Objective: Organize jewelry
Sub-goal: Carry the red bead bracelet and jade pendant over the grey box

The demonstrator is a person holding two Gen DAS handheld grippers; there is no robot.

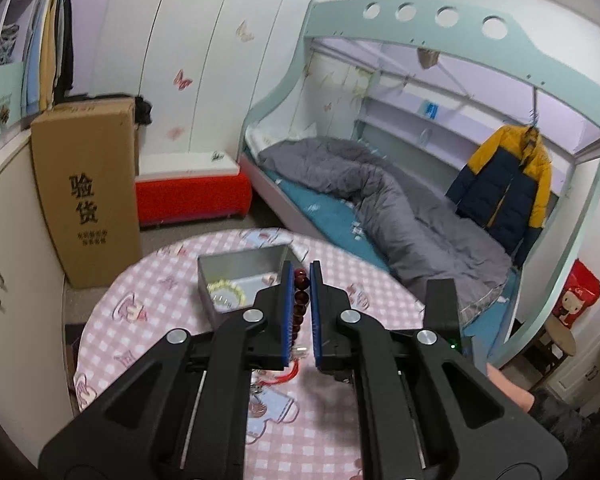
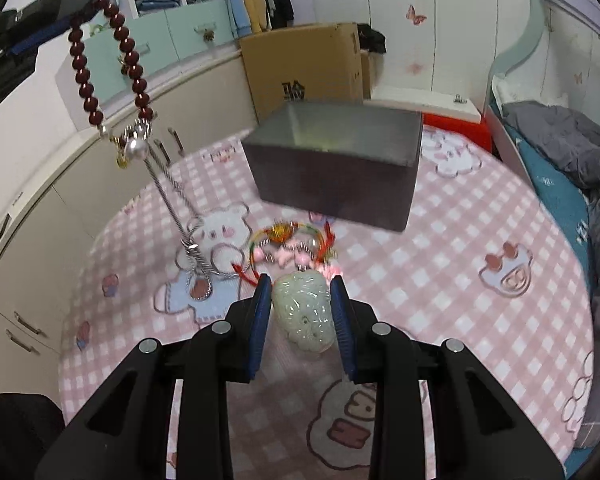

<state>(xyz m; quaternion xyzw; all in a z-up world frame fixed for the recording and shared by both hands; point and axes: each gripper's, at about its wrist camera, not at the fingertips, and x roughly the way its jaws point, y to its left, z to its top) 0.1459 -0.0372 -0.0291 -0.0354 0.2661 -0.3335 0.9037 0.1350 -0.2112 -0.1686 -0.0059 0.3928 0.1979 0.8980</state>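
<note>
Silver chain (image 2: 172, 188) dangles beside grey box (image 2: 336, 164)

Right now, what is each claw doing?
Left claw: shut on the dark red bead bracelet.
Right claw: shut on the pale green carved pendant.

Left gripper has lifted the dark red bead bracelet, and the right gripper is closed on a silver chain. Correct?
Not quite. The right gripper is closed on a pale green carved pendant, per the right wrist view. The left gripper does hold the dark red bead bracelet.
</note>
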